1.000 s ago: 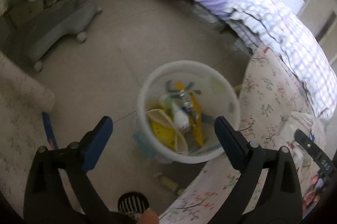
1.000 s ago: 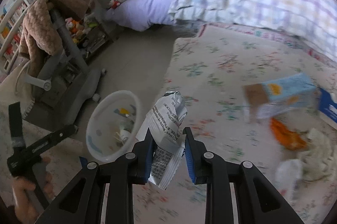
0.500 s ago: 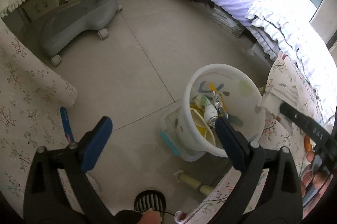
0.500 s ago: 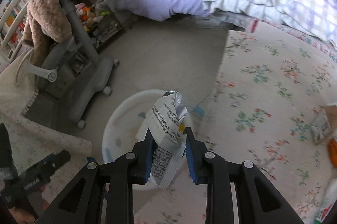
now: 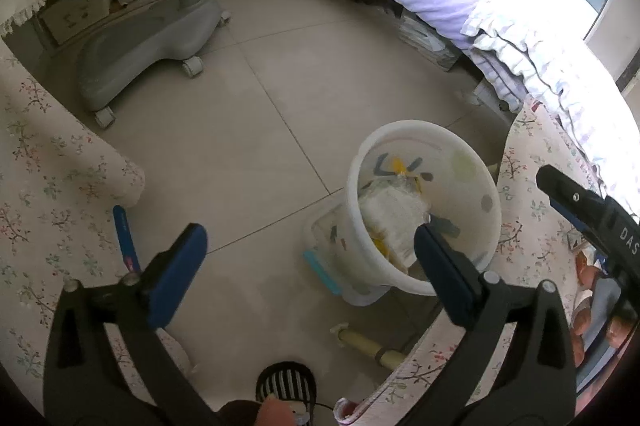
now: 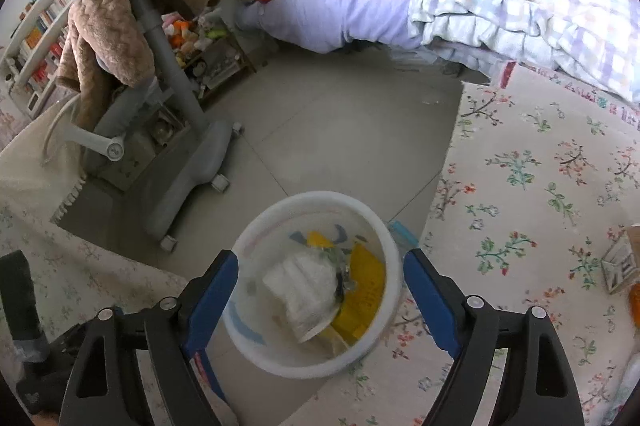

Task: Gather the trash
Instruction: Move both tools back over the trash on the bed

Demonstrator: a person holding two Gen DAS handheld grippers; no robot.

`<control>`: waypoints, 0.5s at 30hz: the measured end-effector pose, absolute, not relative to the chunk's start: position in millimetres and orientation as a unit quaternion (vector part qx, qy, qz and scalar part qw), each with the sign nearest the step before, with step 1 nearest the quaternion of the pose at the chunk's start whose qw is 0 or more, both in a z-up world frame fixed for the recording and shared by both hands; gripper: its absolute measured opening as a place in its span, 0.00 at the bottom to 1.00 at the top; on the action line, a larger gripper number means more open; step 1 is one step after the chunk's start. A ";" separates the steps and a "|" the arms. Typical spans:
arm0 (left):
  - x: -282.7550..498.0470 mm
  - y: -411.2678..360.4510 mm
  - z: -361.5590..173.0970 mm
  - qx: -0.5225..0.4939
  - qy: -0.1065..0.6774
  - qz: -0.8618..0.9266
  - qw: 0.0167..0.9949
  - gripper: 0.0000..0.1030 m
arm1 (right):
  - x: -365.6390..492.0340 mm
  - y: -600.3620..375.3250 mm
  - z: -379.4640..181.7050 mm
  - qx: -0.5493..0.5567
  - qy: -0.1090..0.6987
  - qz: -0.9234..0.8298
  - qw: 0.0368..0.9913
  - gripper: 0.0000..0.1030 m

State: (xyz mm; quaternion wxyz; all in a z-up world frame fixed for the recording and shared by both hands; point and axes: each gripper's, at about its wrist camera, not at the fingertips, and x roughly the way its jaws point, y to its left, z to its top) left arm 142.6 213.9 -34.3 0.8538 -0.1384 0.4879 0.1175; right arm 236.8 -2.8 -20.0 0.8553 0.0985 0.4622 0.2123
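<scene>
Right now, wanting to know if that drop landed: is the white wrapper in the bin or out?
In. The wrapper lies inside the white bin on yellow trash; the right gripper, jaws opening, holds nothing.

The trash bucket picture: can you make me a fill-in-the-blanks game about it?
1. The white wrapper lies inside the ____.
2. The bucket stands partly on the tile floor, partly on the flowery ____.
3. Between the pads of the right claw, whose jaws are opening, there is ____ held.
4. The bedsheet is coloured ____.

Missing words: bucket; rug; nothing; purple
</scene>
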 end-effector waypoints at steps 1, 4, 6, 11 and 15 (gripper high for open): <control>142.9 211.9 -34.1 -0.136 0.488 0.115 0.854 1.00 | 236.1 -5.1 -18.9 0.097 0.462 0.211 0.856 0.84; 143.2 204.5 -33.0 -0.127 0.488 0.109 0.857 1.00 | 230.6 -19.9 -14.5 0.094 0.461 0.205 0.858 0.84; 143.0 198.7 -31.3 -0.120 0.487 0.105 0.859 1.00 | 225.3 -32.6 -11.0 0.090 0.459 0.200 0.861 0.84; 142.9 186.5 -25.3 -0.122 0.480 0.086 0.865 1.00 | 207.4 -66.8 0.3 0.070 0.457 0.177 0.869 0.84; 141.8 168.6 -20.2 -0.114 0.477 0.068 0.869 0.99 | 182.4 -107.8 14.8 0.049 0.452 0.155 0.877 0.84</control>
